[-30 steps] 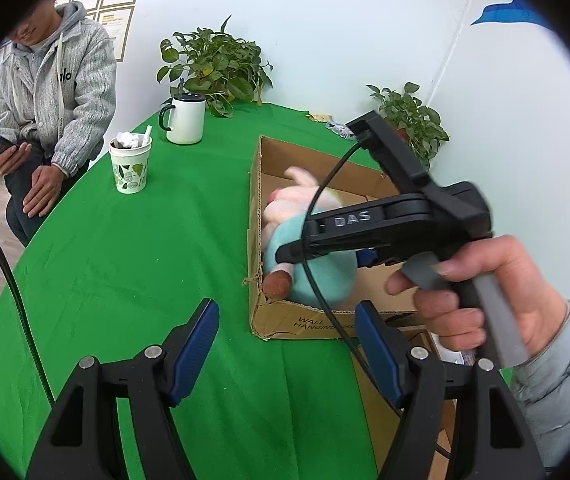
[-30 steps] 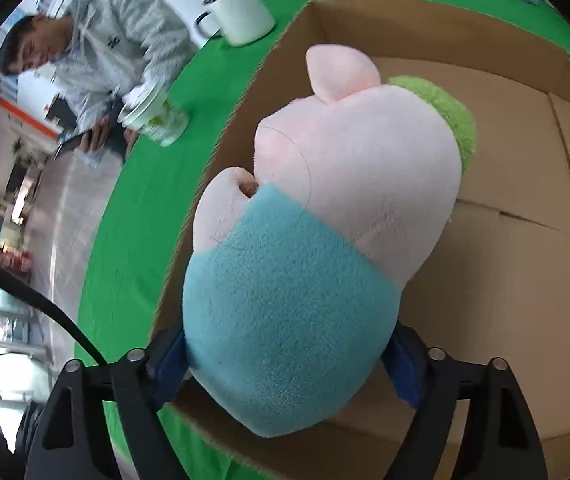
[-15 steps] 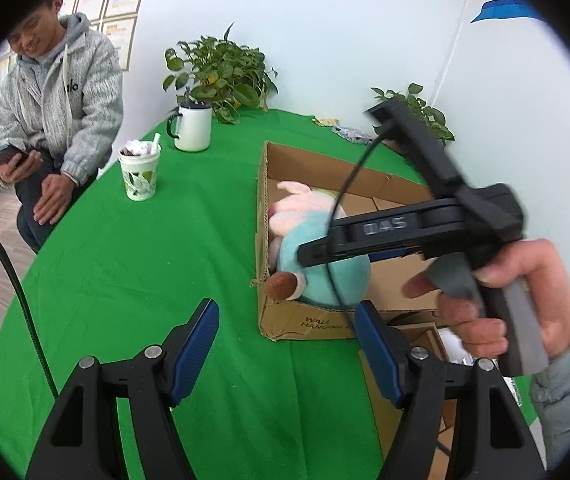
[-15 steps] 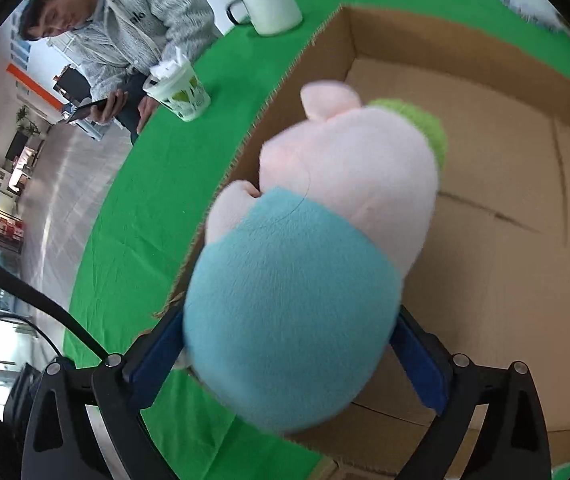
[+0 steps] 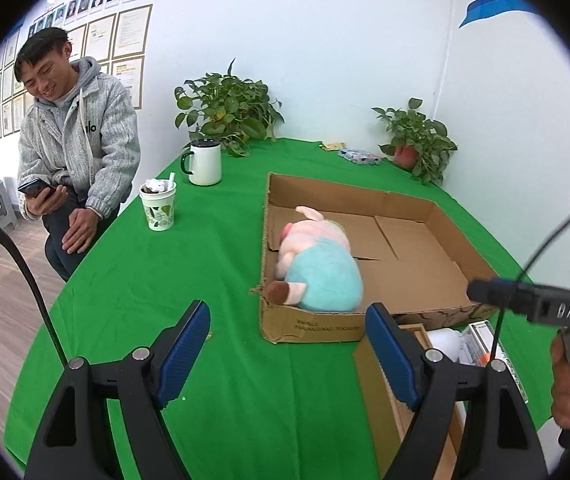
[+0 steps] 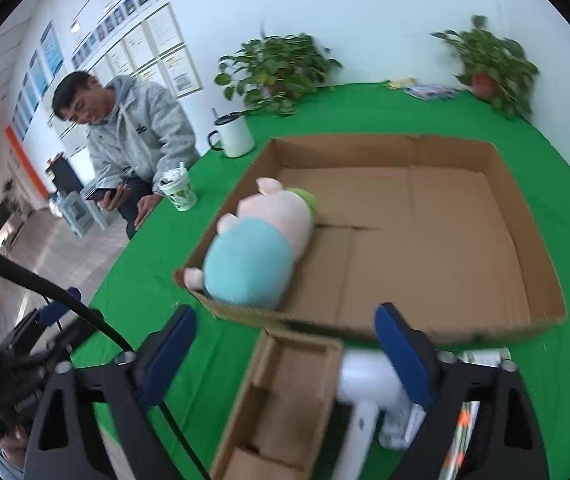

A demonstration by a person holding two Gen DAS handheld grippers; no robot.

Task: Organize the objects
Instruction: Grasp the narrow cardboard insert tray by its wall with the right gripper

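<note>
The plush pig (image 5: 317, 264) lies on its side in the near left corner of the shallow cardboard box (image 5: 413, 200), its rear against the box's near wall and one brown-tipped foot poking over the torn corner. By the look of it, it is light, soft and springy, so it should squash under pressure rather than slip; the round teal body offers the fullest, safest hold, while the small ears and feet would likely pull loose. It has a pale pink head with a stubby ear, a teal garment over the belly and a patch of green behind the head. The left gripper (image 5: 287, 344) hangs over the green worktop just short of the box, its blue-padded jaws spread with nothing in them, having just widened. The right gripper (image 6: 285, 344) sits back from the box's near wall, above a smaller divided carton (image 6: 281, 400) and a white device (image 6: 365, 388); its jaws have just been narrowing yet stand released, the gap between them empty, the pig lying free well ahead of them. Beyond the box's left side stand a paper cup (image 5: 158, 208) and a white mug (image 5: 204, 162), with potted plants (image 5: 229, 108) farther back.
</note>
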